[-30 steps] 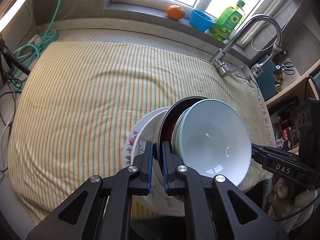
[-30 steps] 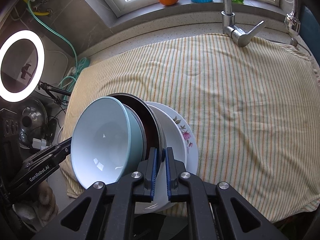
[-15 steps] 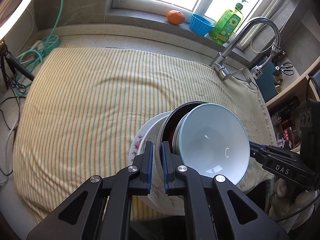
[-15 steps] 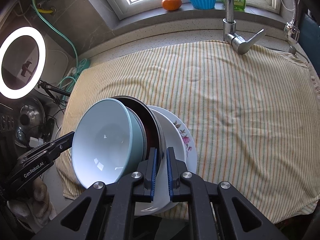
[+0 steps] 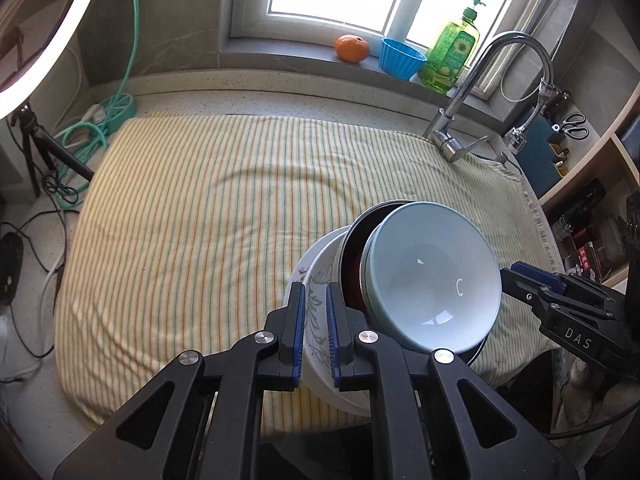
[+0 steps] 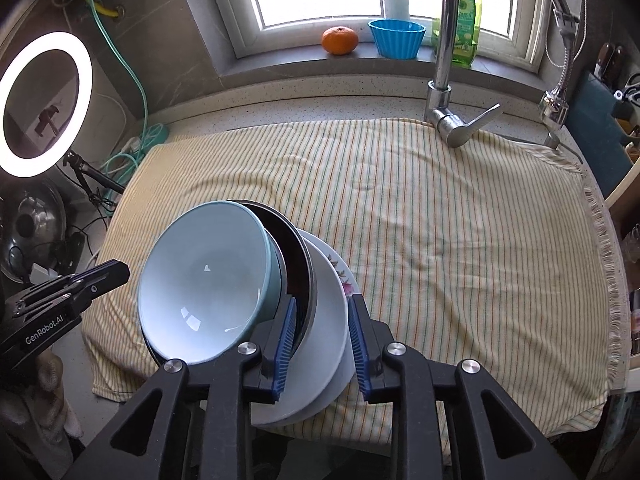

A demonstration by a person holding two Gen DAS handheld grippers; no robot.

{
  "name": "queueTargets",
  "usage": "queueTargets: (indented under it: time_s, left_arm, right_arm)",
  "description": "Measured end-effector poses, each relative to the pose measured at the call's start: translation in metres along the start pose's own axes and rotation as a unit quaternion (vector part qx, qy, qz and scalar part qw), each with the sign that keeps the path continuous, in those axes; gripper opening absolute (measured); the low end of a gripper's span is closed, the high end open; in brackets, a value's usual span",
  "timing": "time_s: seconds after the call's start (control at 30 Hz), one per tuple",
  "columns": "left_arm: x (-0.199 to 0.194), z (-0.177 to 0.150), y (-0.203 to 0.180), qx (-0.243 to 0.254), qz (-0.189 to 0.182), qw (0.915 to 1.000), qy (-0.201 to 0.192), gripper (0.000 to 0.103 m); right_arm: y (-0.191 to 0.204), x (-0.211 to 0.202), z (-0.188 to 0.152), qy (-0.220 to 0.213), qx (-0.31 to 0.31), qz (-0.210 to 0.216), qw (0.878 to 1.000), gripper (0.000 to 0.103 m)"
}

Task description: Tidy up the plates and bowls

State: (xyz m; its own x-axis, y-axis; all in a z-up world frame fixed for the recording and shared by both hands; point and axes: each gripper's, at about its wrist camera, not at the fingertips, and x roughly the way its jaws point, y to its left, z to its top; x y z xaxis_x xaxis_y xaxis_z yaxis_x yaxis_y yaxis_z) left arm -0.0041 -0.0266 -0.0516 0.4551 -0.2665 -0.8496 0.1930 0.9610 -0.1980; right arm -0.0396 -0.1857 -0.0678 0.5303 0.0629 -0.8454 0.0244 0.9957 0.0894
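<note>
A stack of dishes stands on the striped cloth [image 5: 208, 208] near its front edge: a pale blue bowl [image 5: 434, 280] in a dark bowl [image 5: 354, 244], over a white bowl and a floral plate [image 5: 316, 312]. My left gripper [image 5: 316, 300] is shut on the floral plate's rim. In the right wrist view the blue bowl [image 6: 204, 280], dark bowl [image 6: 294, 252] and floral plate [image 6: 340, 276] show. My right gripper [image 6: 322, 312] is open, its fingers astride the white bowl [image 6: 326, 320] and the plates' edge.
A faucet [image 6: 444, 92] stands at the cloth's far right. An orange [image 6: 340, 40], a blue cup [image 6: 396, 38] and a green soap bottle [image 5: 452, 56] sit on the windowsill. A ring light [image 6: 44, 100] and cables lie at the left. Shelves are at the right.
My right gripper has opened its jaws from around the stack's rim. Both views pulled back and tilted up a little. The left gripper stays shut on the plate.
</note>
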Motion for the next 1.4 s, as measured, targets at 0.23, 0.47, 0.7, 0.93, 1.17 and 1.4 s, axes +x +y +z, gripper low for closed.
queueTargets:
  time_s: [0.23,0.47,0.7,0.93,1.17,1.4]
  left_arm:
    - [-0.011,-0.009,-0.013,0.011,0.001,0.9999,-0.009,0.018]
    - [-0.016,-0.017,-0.015,0.008,-0.002,1.0,-0.005,0.027]
    - [-0.025,-0.019,-0.023,0.019,0.003,0.9997,-0.013,0.028]
    - [-0.024,-0.019,-0.024,0.013,-0.001,0.9999,-0.007,0.034]
    - [-0.026,-0.019,-0.022,0.01,0.005,0.9999,-0.007,0.034]
    - [-0.026,-0.018,-0.021,0.013,0.005,0.9999,-0.006,0.034]
  right_arm:
    - [0.013,-0.012,-0.008,-0.019,-0.001,-0.018,1.0,0.032]
    - [0.016,-0.025,-0.017,-0.039,0.009,-0.019,0.999,0.043]
    - [0.01,-0.038,-0.018,-0.052,0.022,-0.022,0.998,0.043]
    - [0.007,-0.041,-0.021,-0.055,0.024,-0.026,0.998,0.043]
    - [0.007,-0.042,-0.021,-0.057,0.026,-0.027,0.998,0.043]
    - [0.007,-0.039,-0.02,-0.054,0.024,-0.027,0.998,0.043]
